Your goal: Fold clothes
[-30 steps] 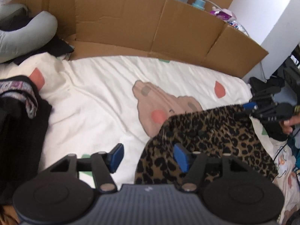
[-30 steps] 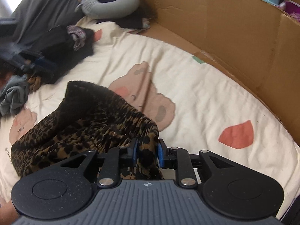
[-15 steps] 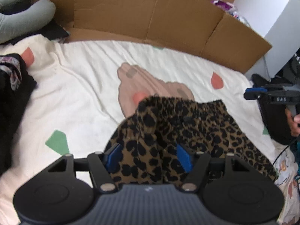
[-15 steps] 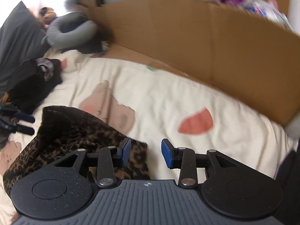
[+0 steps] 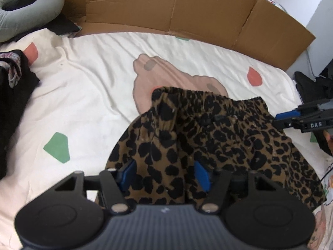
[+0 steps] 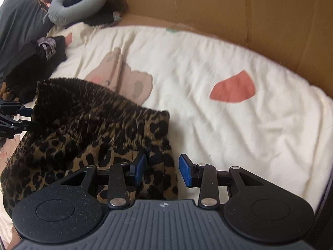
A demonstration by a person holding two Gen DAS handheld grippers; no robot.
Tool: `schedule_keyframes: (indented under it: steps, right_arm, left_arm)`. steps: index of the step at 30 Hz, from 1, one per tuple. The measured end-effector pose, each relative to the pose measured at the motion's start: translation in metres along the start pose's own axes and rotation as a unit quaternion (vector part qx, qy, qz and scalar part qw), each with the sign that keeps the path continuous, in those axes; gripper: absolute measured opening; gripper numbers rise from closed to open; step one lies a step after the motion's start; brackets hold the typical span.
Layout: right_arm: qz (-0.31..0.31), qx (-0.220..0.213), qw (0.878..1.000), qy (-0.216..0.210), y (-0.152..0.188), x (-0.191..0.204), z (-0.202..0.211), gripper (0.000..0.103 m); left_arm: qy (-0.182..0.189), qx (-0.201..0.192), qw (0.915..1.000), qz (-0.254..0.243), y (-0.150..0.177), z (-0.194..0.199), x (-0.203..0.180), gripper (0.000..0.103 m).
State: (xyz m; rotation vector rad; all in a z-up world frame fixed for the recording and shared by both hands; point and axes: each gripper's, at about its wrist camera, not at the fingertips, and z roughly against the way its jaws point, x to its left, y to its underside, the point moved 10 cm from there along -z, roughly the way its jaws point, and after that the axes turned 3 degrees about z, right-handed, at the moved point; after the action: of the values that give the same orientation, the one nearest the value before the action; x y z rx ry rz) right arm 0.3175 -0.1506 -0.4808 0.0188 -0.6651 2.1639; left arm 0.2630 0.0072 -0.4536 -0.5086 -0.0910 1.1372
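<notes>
Skirt [image 5: 218, 137] lies across the bed [image 5: 93, 87] under both; my left gripper [image 5: 164, 176] is closing over a fold, right gripper [image 6: 162, 169] parted, gripping nothing.

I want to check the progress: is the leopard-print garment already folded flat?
Not yet. The leopard-print garment lies bunched and rumpled on the bed sheet, its waistband curled up.

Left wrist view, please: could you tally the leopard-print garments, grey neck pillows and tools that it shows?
Leopard-print garment: 1
Grey neck pillow: 1
Tools: 2, the left tool, its jaws closing with the garment between them, and the right tool
Total: 4
</notes>
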Motion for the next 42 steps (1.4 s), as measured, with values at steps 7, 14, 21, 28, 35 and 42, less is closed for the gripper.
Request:
schedule_keyframes:
  steps: [7,14,21,28,35,42]
  right_arm:
    - [0.007,0.032,0.999,-0.016,0.004,0.003,-0.018,0.023]
    - [0.020,0.034,0.999,-0.021,-0.004,0.004,-0.009,0.005]
    - [0.027,0.016,0.999,-0.007,-0.023,-0.001,0.003,0.002]
    - [0.043,-0.002,0.999,0.032,-0.047,-0.008,0.006,0.001]
    - [0.057,-0.015,0.996,0.065,-0.071,-0.015,0.009,0.001]
    - [0.066,-0.032,0.992,0.103,-0.090,-0.028,0.022,0.001]
  left_arm:
    - [0.000,-0.001,1.0000,-0.009,-0.006,0.001,0.012,0.014]
    - [-0.019,-0.017,0.9995,-0.020,-0.035,0.012,0.041,0.005]
    - [-0.031,-0.026,0.9984,-0.040,-0.056,0.007,0.068,0.004]
    - [-0.031,-0.045,0.9978,-0.037,-0.071,-0.004,0.079,0.003]
    - [-0.023,-0.075,0.9966,-0.023,-0.087,-0.002,0.086,0.003]
    - [-0.009,-0.109,0.9937,-0.026,-0.112,0.003,0.076,0.003]
